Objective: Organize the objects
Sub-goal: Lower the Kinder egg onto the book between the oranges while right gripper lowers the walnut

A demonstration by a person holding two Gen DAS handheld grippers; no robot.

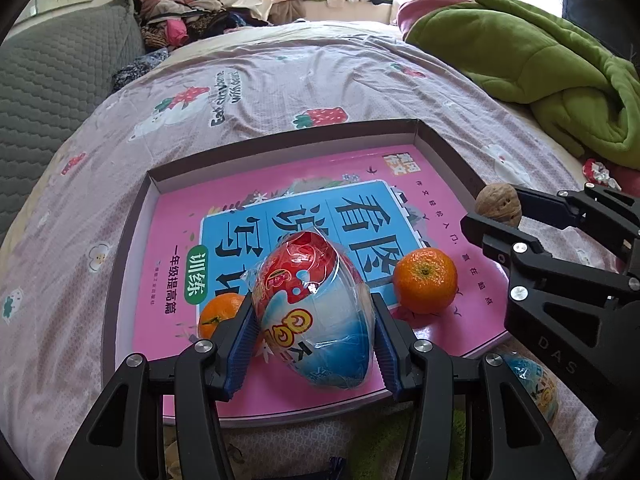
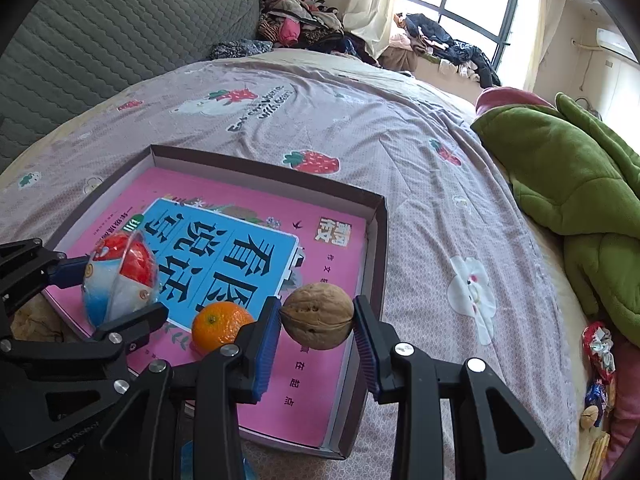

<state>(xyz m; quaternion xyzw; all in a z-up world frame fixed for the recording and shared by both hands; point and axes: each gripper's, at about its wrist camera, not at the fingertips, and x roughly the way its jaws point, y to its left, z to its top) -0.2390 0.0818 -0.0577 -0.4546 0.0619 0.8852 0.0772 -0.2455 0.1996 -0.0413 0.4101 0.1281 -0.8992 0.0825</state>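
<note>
A shallow brown box (image 1: 448,148) lies on the bed with a pink and blue book (image 1: 320,208) inside. My left gripper (image 1: 314,336) is shut on a wrapped red, white and blue egg-shaped toy (image 1: 316,312), held over the book's near edge; it also shows in the right wrist view (image 2: 120,280). My right gripper (image 2: 317,316) is shut on a walnut (image 2: 317,316) above the box's right side; the walnut shows in the left wrist view (image 1: 498,204). Two tangerines lie on the book, one to the right (image 1: 425,281) and one to the left (image 1: 220,314), partly hidden by my left finger.
The bed has a lilac strawberry-print sheet (image 1: 280,80). A green blanket (image 1: 540,72) is heaped at the right. A grey quilted headboard (image 1: 60,92) stands at the left. Another wrapped egg toy (image 1: 532,384) lies beside the box. Wrapped sweets (image 2: 598,356) lie at the right edge.
</note>
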